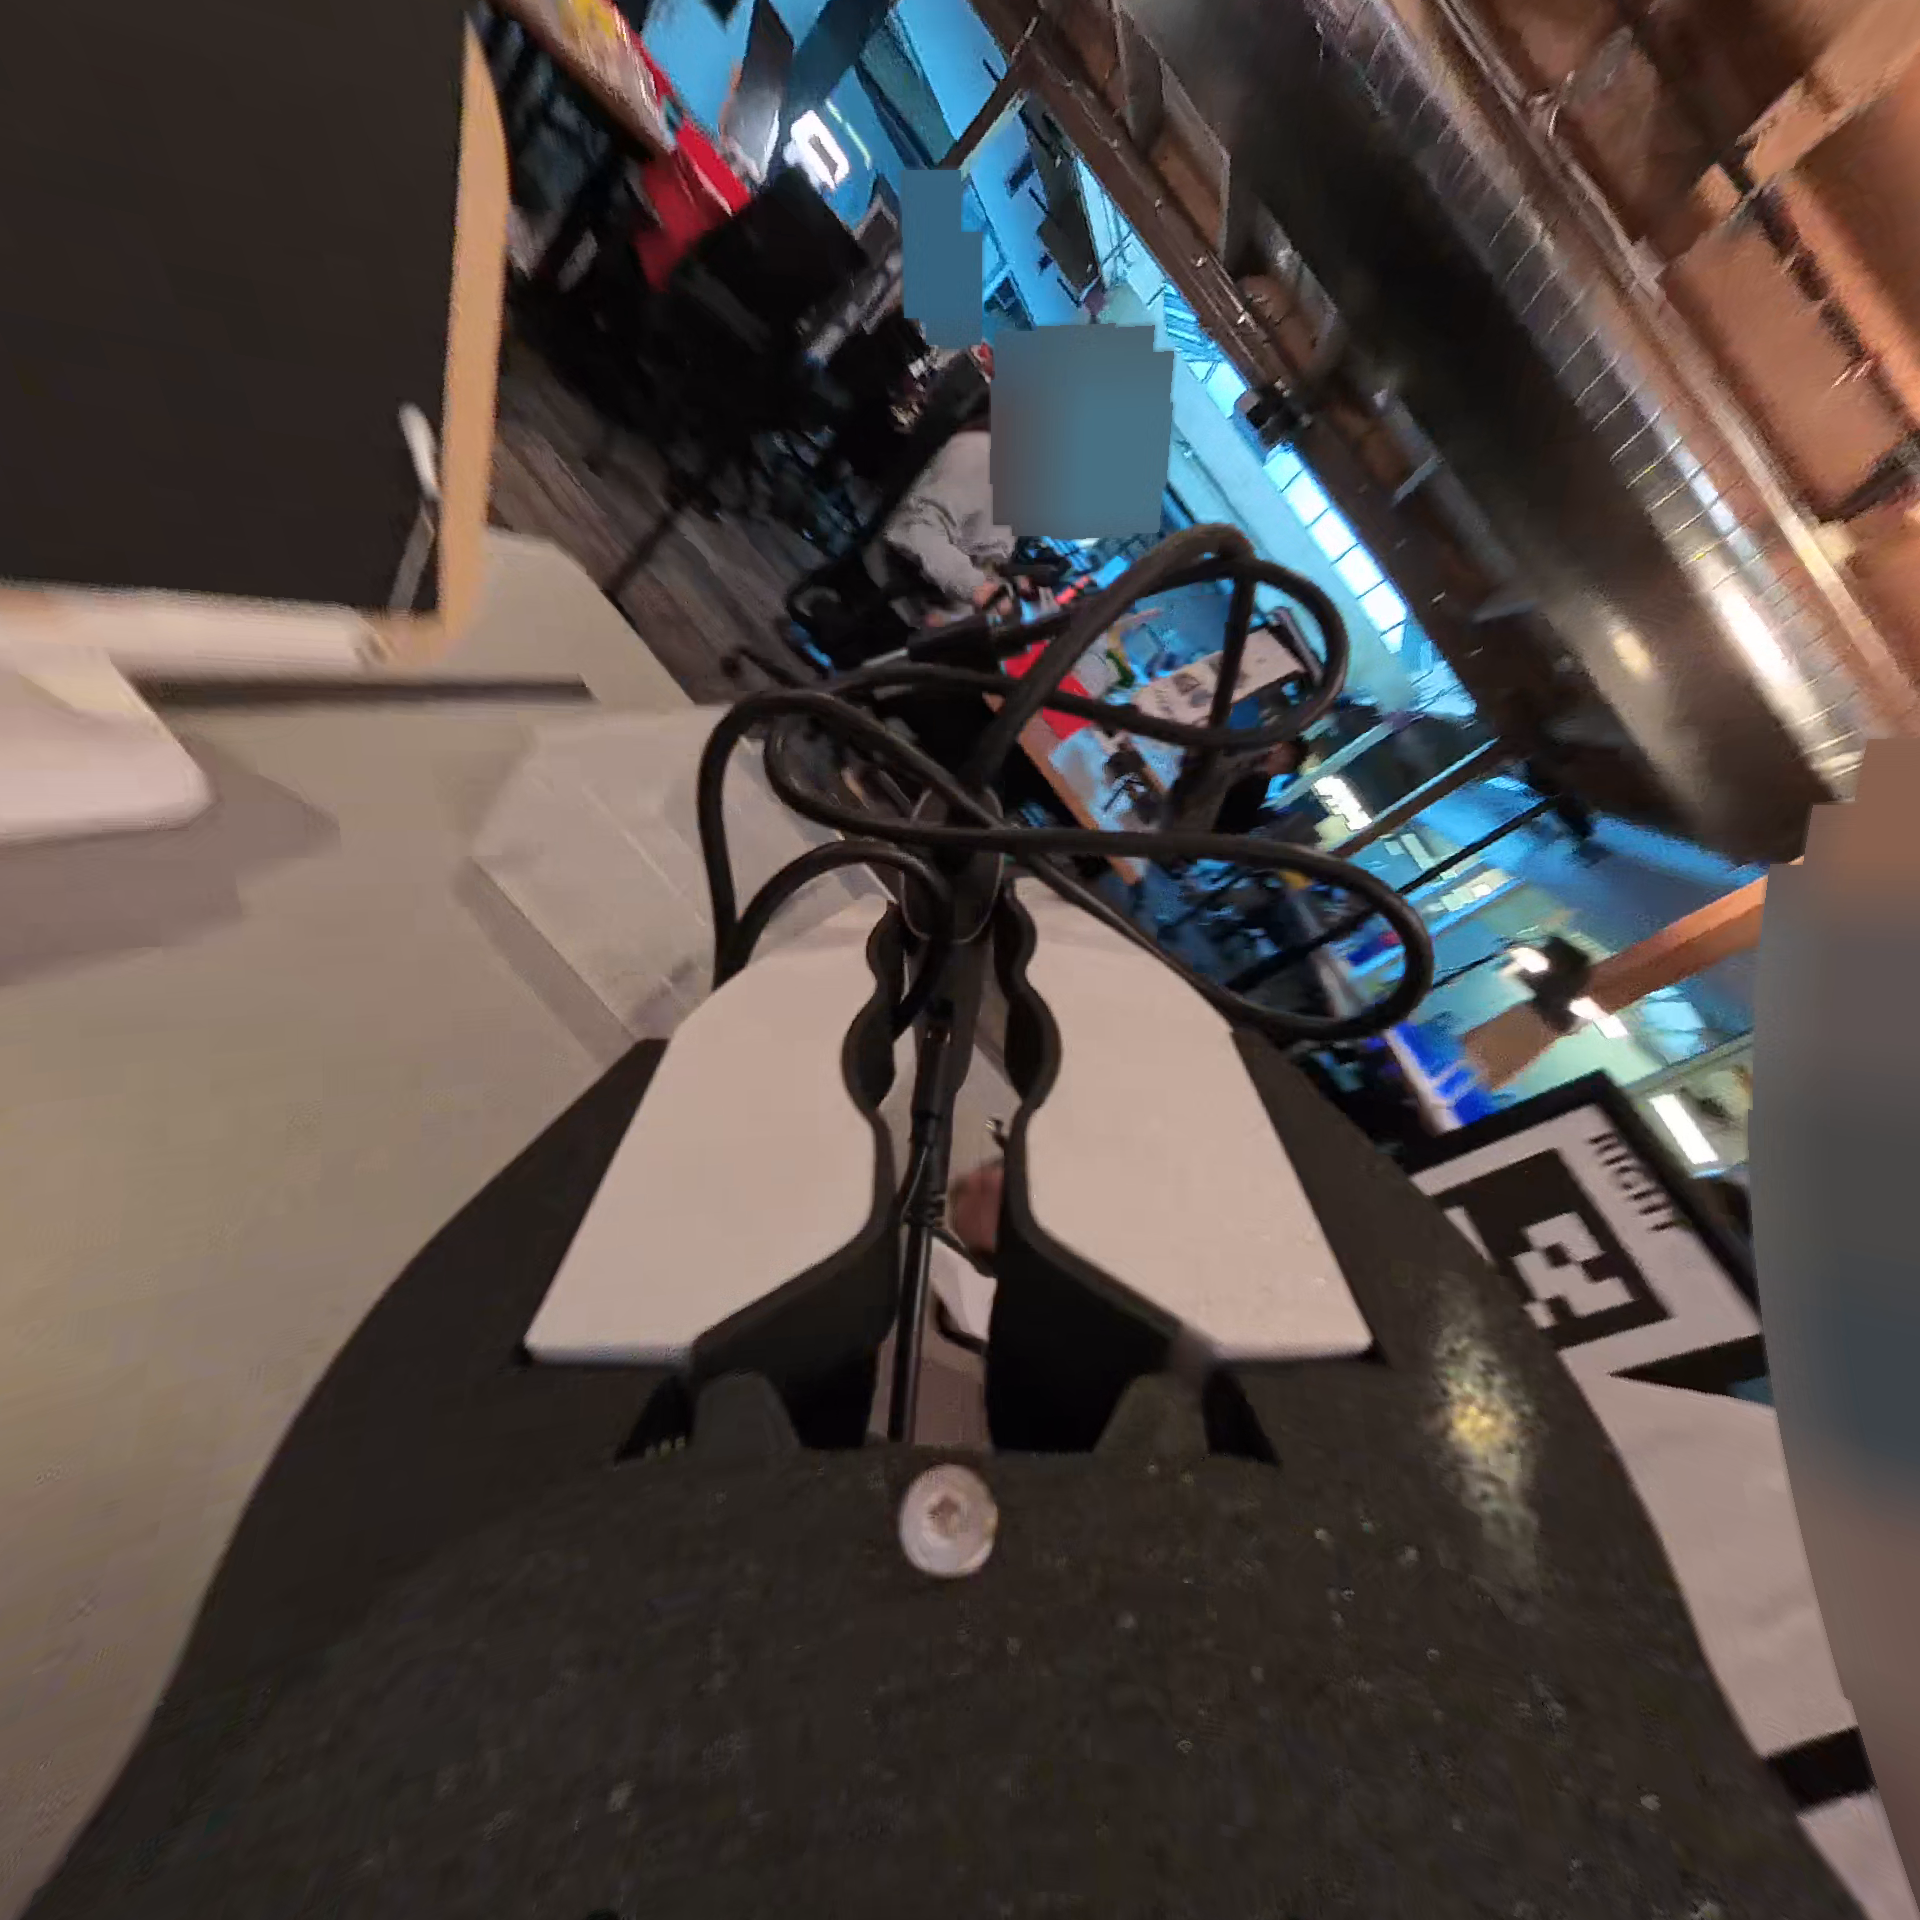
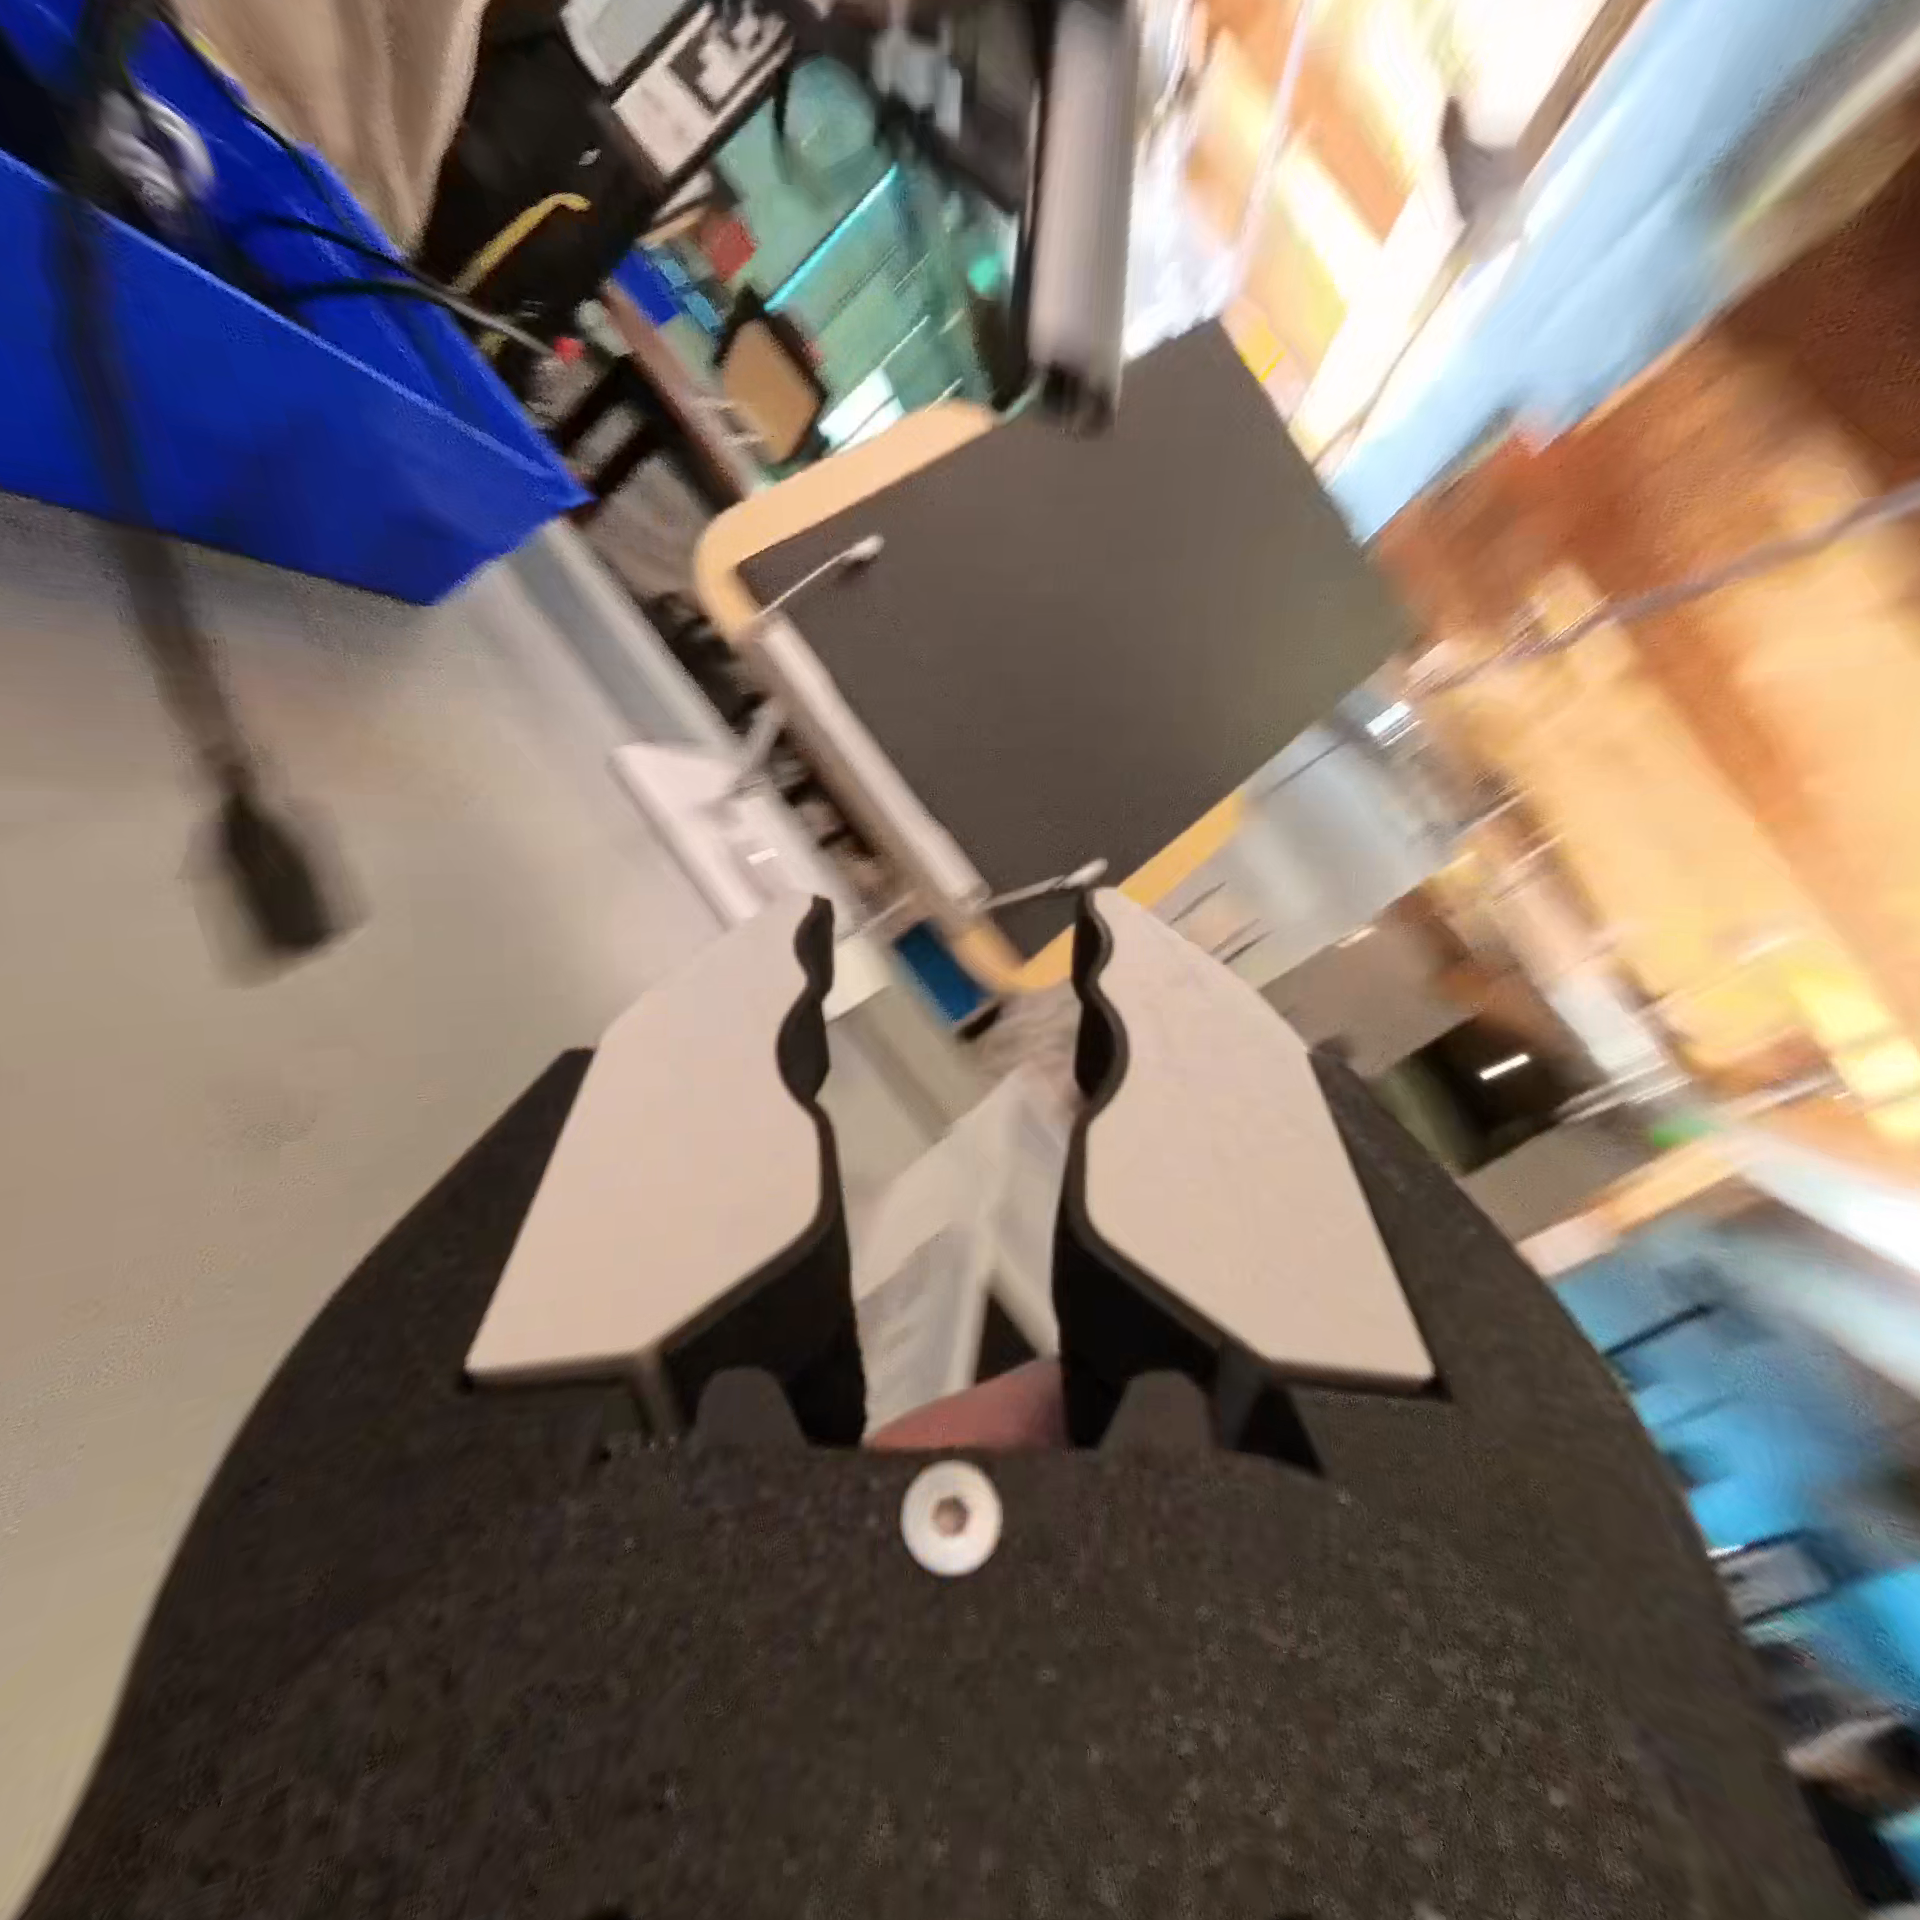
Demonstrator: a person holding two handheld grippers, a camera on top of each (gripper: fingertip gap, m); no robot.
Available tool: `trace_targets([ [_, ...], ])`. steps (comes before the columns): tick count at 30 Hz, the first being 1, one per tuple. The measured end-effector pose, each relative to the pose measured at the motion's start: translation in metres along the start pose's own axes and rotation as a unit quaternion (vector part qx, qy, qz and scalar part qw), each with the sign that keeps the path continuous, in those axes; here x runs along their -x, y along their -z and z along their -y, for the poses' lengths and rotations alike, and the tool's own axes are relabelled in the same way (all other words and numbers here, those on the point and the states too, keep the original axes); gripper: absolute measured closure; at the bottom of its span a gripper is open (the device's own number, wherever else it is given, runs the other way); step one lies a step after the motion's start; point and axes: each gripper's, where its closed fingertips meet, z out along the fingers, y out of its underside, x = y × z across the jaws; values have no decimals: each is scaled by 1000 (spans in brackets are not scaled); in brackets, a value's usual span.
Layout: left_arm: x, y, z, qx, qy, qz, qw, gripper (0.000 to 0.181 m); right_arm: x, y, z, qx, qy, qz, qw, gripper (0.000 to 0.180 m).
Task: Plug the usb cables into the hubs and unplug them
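Observation:
In the left wrist view my left gripper (image 1: 951, 925) is shut on a tangled bundle of black USB cables (image 1: 1049, 769) and holds it up in the air above the grey table (image 1: 260, 1091). One cable strand runs down between the fingers. In the right wrist view my right gripper (image 2: 951, 930) is open and empty, tilted up toward the room. A black cable with a dark plug end (image 2: 275, 894) hangs blurred at the left of that view. No hub shows clearly in either view.
A blue bin (image 2: 239, 395) sits at the upper left of the right wrist view. A black panel with a light wooden edge (image 2: 1039, 644) stands ahead; it also shows in the left wrist view (image 1: 218, 301). A seated person (image 1: 951, 520) is far behind. The other gripper's marker plate (image 1: 1558, 1247) is at right.

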Motion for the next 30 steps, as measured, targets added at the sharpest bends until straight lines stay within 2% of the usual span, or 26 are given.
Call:
trace_targets([
  [3, 22, -32, -45, 8, 96, -23, 995, 165, -11, -34, 13, -35, 124, -60, 990, 134],
  [7, 47, -50, -81, 2, 182, -36, 983, 165, 5, -63, 3, -44, 215, -50, 974, 134],
  [9, 56, -53, -94, 10, 197, -29, 980, 165, 14, -70, -2, -50, 234, -43, 970, 135],
  [12, 66, -55, -111, 37, 212, -20, 976, 165, 25, -74, -3, -67, 251, -35, 965, 149],
  [13, 69, -55, -114, 42, 215, -17, 975, 165, 26, -76, -3, -68, 254, -37, 964, 159],
  [16, 78, -52, -116, 58, 224, -22, 973, 166, 33, -80, -4, -66, 226, -10, 972, 161],
  [18, 89, -47, -121, 94, 178, -5, 980, 162, 43, -84, -8, -50, 182, 36, 981, 162],
  [20, 99, -35, -120, 104, 136, 18, 985, 148, 53, -87, -9, -41, 137, 69, 987, 162],
  [24, 104, 10, -119, 41, 44, 85, 995, 138, 84, -99, -26, 21, 90, 148, 985, 162],
  [26, 97, 27, -134, 20, -23, 116, 993, 138, 103, -103, -35, 43, 83, 182, 979, 162],
  [30, 94, 28, -185, 90, -152, 155, 972, 141, 128, -102, -37, 41, 98, 207, 973, 162],
])
